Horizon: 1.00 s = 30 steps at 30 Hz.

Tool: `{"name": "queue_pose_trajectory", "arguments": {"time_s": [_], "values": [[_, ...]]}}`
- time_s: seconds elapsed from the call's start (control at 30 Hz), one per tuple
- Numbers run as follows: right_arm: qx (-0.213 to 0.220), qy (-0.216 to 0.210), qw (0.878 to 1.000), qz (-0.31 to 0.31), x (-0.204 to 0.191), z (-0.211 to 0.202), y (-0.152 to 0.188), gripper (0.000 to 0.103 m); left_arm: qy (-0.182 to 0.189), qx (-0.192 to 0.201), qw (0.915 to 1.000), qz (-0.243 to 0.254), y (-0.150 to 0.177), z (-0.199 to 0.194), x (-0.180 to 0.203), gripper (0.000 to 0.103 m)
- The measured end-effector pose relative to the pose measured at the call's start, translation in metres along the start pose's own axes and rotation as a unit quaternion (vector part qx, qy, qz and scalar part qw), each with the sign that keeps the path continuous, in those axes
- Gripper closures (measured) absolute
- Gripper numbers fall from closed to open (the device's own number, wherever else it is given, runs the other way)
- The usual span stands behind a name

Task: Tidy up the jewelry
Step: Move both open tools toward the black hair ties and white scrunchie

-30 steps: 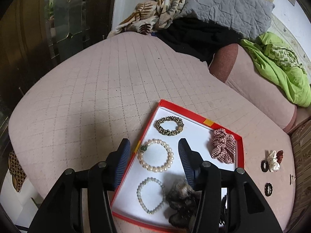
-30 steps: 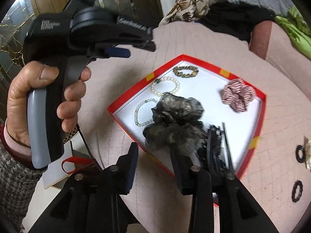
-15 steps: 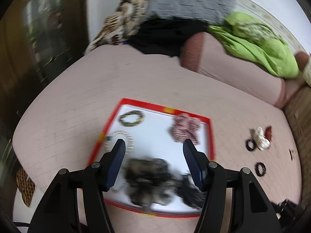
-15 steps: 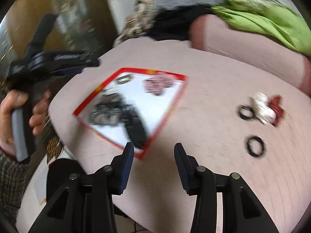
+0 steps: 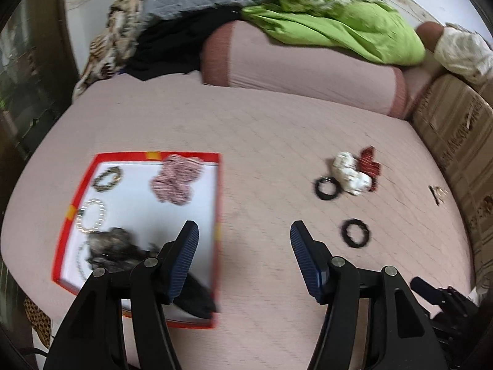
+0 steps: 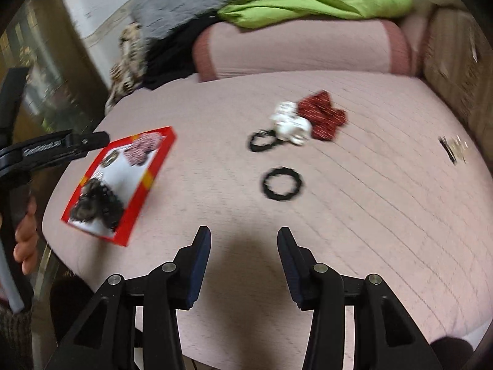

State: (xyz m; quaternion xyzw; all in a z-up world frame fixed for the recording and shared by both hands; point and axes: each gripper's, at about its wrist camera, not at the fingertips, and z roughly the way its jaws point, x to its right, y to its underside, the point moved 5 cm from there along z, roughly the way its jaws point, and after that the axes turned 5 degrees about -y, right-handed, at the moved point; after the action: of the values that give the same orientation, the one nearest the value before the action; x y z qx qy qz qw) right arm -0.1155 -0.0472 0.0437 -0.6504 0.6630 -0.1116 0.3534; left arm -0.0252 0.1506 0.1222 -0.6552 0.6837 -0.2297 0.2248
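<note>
A pink quilted bed (image 5: 262, 129) carries a red tray (image 5: 217, 203) near its left edge. Right of it lie two black ties (image 5: 356, 232), a white scrunchie (image 5: 349, 172) and a red one (image 5: 369, 162).

red-rimmed white tray (image 5: 218, 203); pink checked scrunchie (image 5: 175, 178); black hair ties (image 6: 282, 184); pink quilted cover (image 6: 354, 203); green cloth (image 5: 339, 21).

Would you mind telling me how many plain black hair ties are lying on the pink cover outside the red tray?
2. One black hair tie lies alone mid-cover; the other touches the white accessory farther back. Others may be hidden.
</note>
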Motion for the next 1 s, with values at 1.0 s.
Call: {"name": "queue_pose_trajectory", "arguments": {"time_s": [1.0], "values": [[0.019, 0.092, 0.994, 0.055, 0.069, -0.026, 0.021, 0.054, -0.014, 0.011, 0.9966, 0.08, 0.075, -0.023, 0.101, 0.042]]}}
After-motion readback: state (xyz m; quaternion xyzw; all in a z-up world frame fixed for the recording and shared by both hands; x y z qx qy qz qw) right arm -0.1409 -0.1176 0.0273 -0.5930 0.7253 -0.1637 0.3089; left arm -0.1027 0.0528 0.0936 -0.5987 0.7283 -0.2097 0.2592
